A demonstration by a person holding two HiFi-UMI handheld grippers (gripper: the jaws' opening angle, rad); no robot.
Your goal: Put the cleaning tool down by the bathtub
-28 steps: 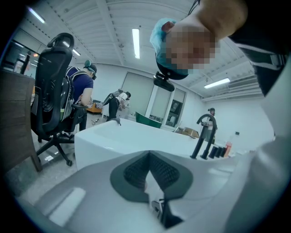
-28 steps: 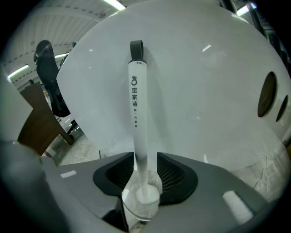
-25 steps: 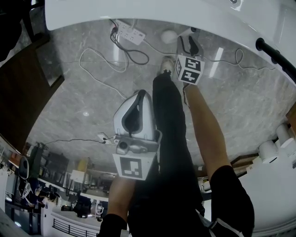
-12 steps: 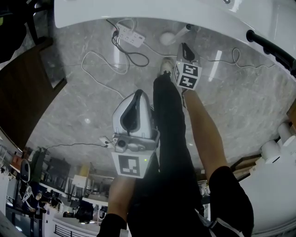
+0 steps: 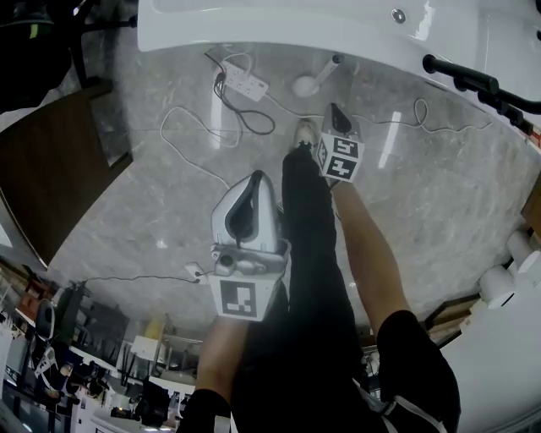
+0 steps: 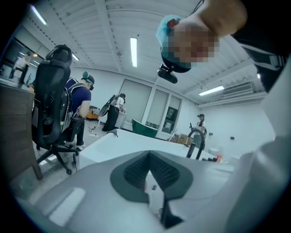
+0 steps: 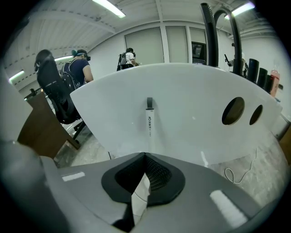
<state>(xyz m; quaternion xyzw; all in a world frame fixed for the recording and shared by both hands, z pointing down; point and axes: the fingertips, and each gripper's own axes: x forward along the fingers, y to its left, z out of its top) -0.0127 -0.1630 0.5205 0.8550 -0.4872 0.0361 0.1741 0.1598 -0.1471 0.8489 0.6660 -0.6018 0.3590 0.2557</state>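
**Cleaning tool propped at the bathtub, dead ahead of the right tongs**

The cleaning tool [image 5: 314, 78] stands on the floor [image 5: 439, 186]. Its round white head is down and its handle leans against the outer wall of the bathtub [image 5: 279, 25]. In the right gripper view its long axis reads upright, flat against the tub wall. The tool lies straight ahead of the right tongs [image 5: 336, 112], apart from them, with bare floor between. These tongs have just closed; their pads are pressed together with nothing between them. The left tongs [image 5: 254, 181] are farther from the tub and well apart from the tool, and are likewise pressed together and empty. The right hand is therefore the nearer one. Since the tool already rests by the tub, the placing appears complete. Any next move should draw straight back along that line so the leaning handle is not knocked.
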